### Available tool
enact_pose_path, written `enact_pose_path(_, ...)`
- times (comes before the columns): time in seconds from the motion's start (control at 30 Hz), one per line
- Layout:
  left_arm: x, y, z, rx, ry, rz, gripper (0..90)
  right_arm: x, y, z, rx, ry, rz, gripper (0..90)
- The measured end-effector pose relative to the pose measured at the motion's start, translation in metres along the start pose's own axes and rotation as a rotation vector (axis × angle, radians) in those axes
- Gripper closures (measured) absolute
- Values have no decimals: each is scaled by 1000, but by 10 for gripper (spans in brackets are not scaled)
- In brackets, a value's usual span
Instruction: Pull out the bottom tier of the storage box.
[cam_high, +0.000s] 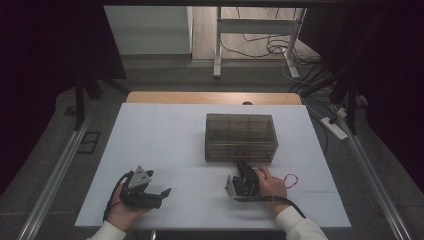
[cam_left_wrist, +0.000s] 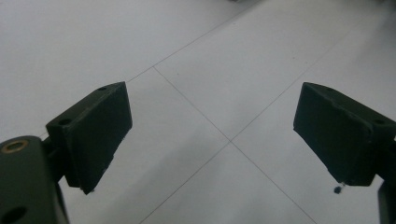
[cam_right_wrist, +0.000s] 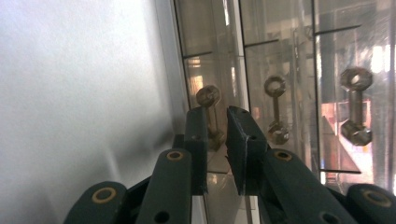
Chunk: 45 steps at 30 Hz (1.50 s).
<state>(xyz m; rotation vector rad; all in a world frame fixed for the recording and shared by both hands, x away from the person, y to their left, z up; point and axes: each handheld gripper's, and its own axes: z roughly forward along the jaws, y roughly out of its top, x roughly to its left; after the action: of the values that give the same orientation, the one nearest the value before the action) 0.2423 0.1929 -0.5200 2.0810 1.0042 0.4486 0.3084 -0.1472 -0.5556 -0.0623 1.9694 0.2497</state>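
Right gripper view puts our right gripper (cam_right_wrist: 216, 140) nearly clenched around the upright drawer handle (cam_right_wrist: 209, 112) straight ahead. Our left gripper (cam_left_wrist: 212, 135) rests released.

- The left gripper (cam_high: 162, 192) lies low on its side in the person's left hand (cam_high: 122, 210), pointing toward the right, jaws spread wide apart.
- The right gripper (cam_high: 243, 165) points away from the person, held by the right hand (cam_high: 270, 185); its jaws are drawn nearly together, a narrow gap between them.
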Motion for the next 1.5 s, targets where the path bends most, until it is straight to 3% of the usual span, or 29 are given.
enact_pose_path(0.3, 0, 0, 0, 1, -1, 2, 107, -4, -4, -2, -3, 41, 51, 665)
enact_pose_path(0.53, -1, 0, 0, 1, -2, 3, 106, -12, -10, -11, -47, 144, 219, 581)
enact_pose_path(0.57, -1, 0, 0, 1, -2, 3, 107, -16, -12, -13, -51, 196, 249, 568)
enact_pose_path(0.6, -1, 0, 0, 1, -2, 3, 107, -16, -13, -13, -57, 165, 270, 560)
enact_pose_path(0.83, -1, 0, 0, 1, -3, 3, 106, -31, -24, -18, -98, 288, 467, 472)
enact_pose_path(0.93, -1, 0, 0, 1, -3, 3, 107, -34, -26, -20, -122, 336, 517, 422)
enact_pose_path(1.1, -1, 0, 0, 1, -2, 2, 107, -37, -28, -21, -142, 395, 582, 391)
enact_pose_path(1.5, -1, 0, 0, 2, -4, 5, 107, -41, -37, -25, -169, 502, 668, 353)
